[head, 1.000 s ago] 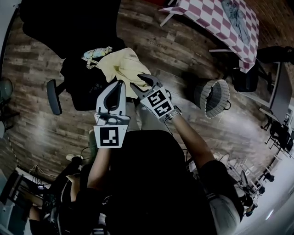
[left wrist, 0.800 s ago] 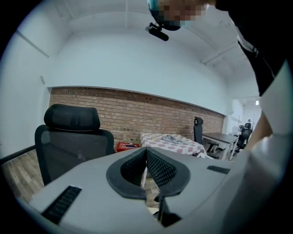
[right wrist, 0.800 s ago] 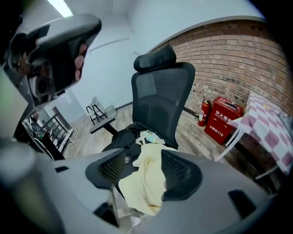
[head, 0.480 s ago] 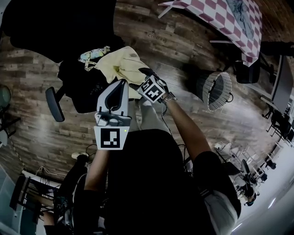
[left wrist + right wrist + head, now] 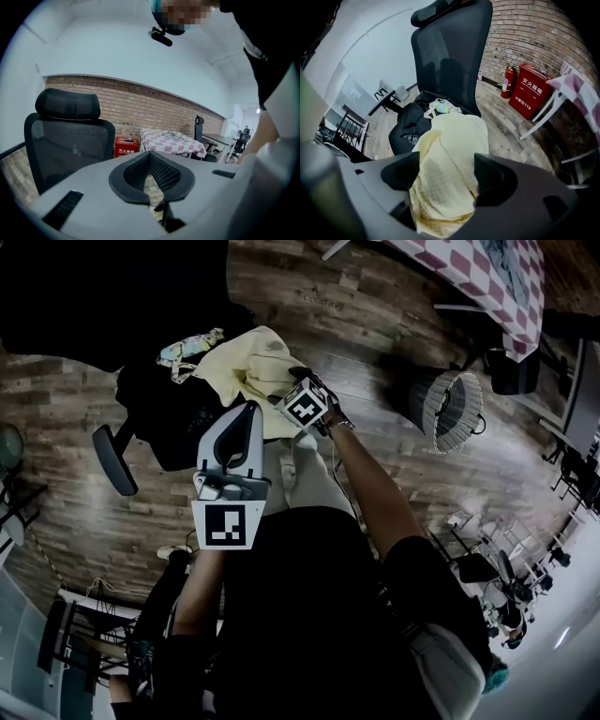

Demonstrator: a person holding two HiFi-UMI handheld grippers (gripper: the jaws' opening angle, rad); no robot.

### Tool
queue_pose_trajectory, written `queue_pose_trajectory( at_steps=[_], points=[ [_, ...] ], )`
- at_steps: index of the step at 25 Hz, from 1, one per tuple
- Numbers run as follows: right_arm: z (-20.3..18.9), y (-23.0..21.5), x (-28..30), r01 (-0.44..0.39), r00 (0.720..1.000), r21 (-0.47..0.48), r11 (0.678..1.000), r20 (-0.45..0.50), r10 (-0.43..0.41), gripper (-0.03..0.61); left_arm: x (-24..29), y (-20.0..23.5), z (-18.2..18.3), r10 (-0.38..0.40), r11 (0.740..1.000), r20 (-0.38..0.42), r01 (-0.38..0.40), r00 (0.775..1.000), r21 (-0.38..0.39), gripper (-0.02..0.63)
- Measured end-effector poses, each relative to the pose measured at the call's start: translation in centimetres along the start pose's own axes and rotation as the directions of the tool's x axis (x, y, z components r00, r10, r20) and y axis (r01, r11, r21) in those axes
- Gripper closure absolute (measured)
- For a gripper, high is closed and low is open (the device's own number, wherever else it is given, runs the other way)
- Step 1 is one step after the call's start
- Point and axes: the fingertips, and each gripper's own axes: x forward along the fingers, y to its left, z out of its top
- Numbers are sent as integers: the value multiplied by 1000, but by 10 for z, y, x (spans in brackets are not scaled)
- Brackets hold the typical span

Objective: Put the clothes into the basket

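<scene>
Extended toward upper centre of the head view with the right tool [image 5: 292,382], wrist bent steeply downward, forearm stretched out from the body. Spread wide there, having just been opening further, with the yellow cloth [image 5: 449,154] lying between and below the two pads. Apparently no pinch on it yet, though hard to be sure of contact from this angle.

Draped over the seat of the black office chair [image 5: 450,42], that cloth, with its long axis running away from the tool toward the chair back. Piled on a dark garment [image 5: 405,126] and just beside a small patterned piece [image 5: 440,107].

Much nearer to the cloth than the left tool [image 5: 246,413], held back at centre frame with tips together on nothing and pointed only slightly down.

Well apart from the pile, on the wood floor at right of the head view: the basket [image 5: 452,413].

Probably next: closing on the near edge of the cloth.
</scene>
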Motion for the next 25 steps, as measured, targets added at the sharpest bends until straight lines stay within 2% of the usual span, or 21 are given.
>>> queue_pose_trajectory(
  at_steps=[4,8,13,16,20,25],
  points=[
    [-11,2,14,33,999,-28,999,-29,-34,229,2,4,-11,-17,1000,-44,17,999,9,600],
    [-14,1,19,86,996,-45,995,-29,-87,229,2,7,-17,-23,1000,-43,23,999,-15,600],
    [-12,1,19,97,995,-32,995,-24,-98,243,3,7,-18,-36,999,-25,36,999,-33,600],
    [-12,5,18,95,995,-6,995,-21,-95,357,2,4,-18,-49,999,-25,49,998,-21,600],
    [-13,12,19,92,996,28,995,-16,-91,464,0,7,-18,-44,999,-24,44,999,-21,600],
    [-12,14,20,93,996,60,994,-7,-93,523,-7,12,-17,-25,999,-16,24,1000,-30,600]
  ],
)
